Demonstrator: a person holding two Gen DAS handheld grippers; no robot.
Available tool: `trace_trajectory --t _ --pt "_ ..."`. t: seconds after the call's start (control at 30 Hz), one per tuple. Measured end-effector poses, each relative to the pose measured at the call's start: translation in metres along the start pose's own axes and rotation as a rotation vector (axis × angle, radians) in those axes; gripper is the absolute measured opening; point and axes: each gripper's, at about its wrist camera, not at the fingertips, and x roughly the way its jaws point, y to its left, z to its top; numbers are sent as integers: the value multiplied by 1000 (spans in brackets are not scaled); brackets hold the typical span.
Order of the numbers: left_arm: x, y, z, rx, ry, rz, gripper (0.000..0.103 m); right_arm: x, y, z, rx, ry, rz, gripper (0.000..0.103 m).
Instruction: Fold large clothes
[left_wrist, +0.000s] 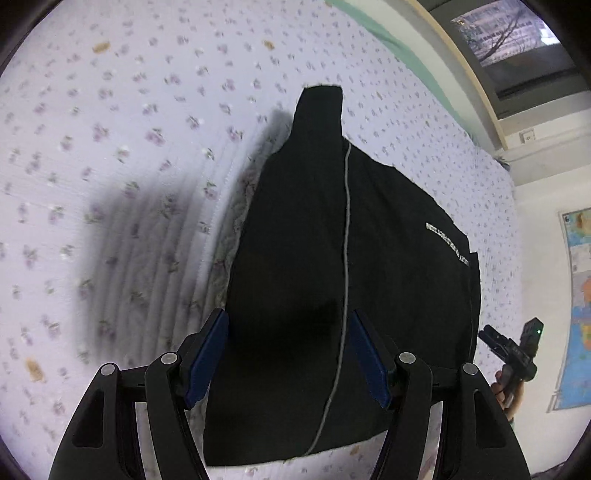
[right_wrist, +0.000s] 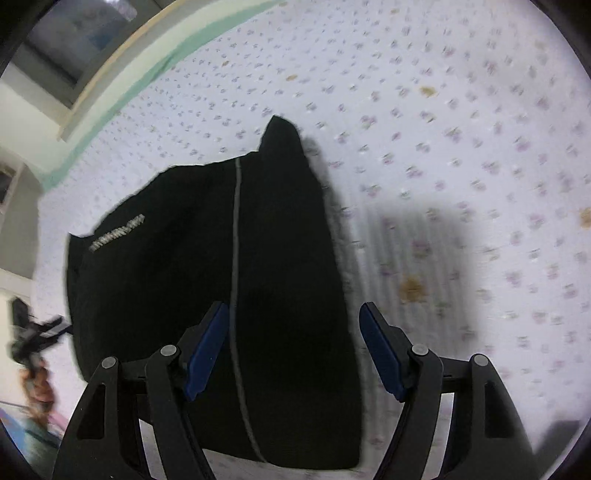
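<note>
Left tool (left_wrist: 290, 354) is spread apart, blue pads (left_wrist: 207, 360) on either side of the black garment (left_wrist: 314, 258) with nothing clamped. Whether the pads touch the cloth can't be told from this view. Right tool (right_wrist: 293, 350) is likewise released: its left pad (right_wrist: 207, 350) sits over the garment (right_wrist: 207, 277), and its right pad (right_wrist: 380, 354) is over bare sheet beyond the garment's edge.

Garment lies folded on the bed (left_wrist: 110, 129), a dark compact block with a narrow part sticking out at the far end (sleeve or hood, can't tell). A thin grey line (left_wrist: 345, 258) runs lengthwise down it. White lettering (left_wrist: 447, 245) shows near one side edge, too small to read.

Bed sheet is pale lilac with small floral print and a few brownish spots (right_wrist: 412, 288). Both tools cast blurred shadows (left_wrist: 147, 258) on it beside the garment.

In the left wrist view the right tool (left_wrist: 517, 350) appears at the far right, held in a hand, off the garment's edge. A wall map (left_wrist: 580, 314) hangs behind it, and a window (left_wrist: 517, 37) is at top right. A green strip (right_wrist: 122, 107) edges the bed's far side.
</note>
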Motion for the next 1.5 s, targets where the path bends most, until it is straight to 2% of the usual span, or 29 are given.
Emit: trace_trajectory --t 0.1,0.2,0.3,0.37,0.4,0.53,0.7,0.77,0.83,0.87,0.93,0.97,1.0,1.03,1.07,1.1,1.27,1.4,1.5 --pt "14 8 6 -26 24 -28 68 10 -4 3 19 18 30 78" --pt "30 19 11 -69 51 -91 70 24 -4 6 11 44 5 79" --pt "52 26 14 -108 86 -99 72 38 -13 8 50 59 11 80" --pt "61 28 15 -119 86 -113 80 47 -22 9 100 70 50 86" --pt "64 28 15 -125 86 -129 81 54 -28 9 131 82 88 91" --pt "78 36 18 -174 101 -225 83 83 -31 4 172 157 211 100" --pt "85 35 21 -175 123 -281 83 97 5 6 43 187 233 102" --pt "91 34 22 -177 131 -312 83 104 24 6 -41 203 183 102" --pt "97 32 23 -183 129 -328 87 110 29 7 -52 208 185 102" --pt "99 33 23 -181 126 -332 89 111 29 8 -43 205 197 101" --pt "99 23 22 -161 100 -316 89 105 32 6 -47 187 209 86" --pt "98 15 20 -141 86 -311 70 97 37 3 -73 171 203 79" --pt "95 5 18 -110 78 -318 58 89 43 1 -98 159 194 63" --pt "88 -9 15 -54 50 -267 50 78 50 -3 -124 141 187 51" --pt "82 -17 12 -23 37 -247 42 71 56 -7 -138 124 188 48" --pt "72 -28 7 1 16 -246 40 62 63 -11 -152 110 190 45" --pt "11 -75 -27 56 -90 -367 34 11 99 -41 -192 32 259 40" --pt "-41 -112 -68 147 -156 -396 33 -34 130 -76 -250 -24 266 40" --pt "-75 -117 -96 180 -188 -437 33 -67 143 -103 -262 -50 268 40"
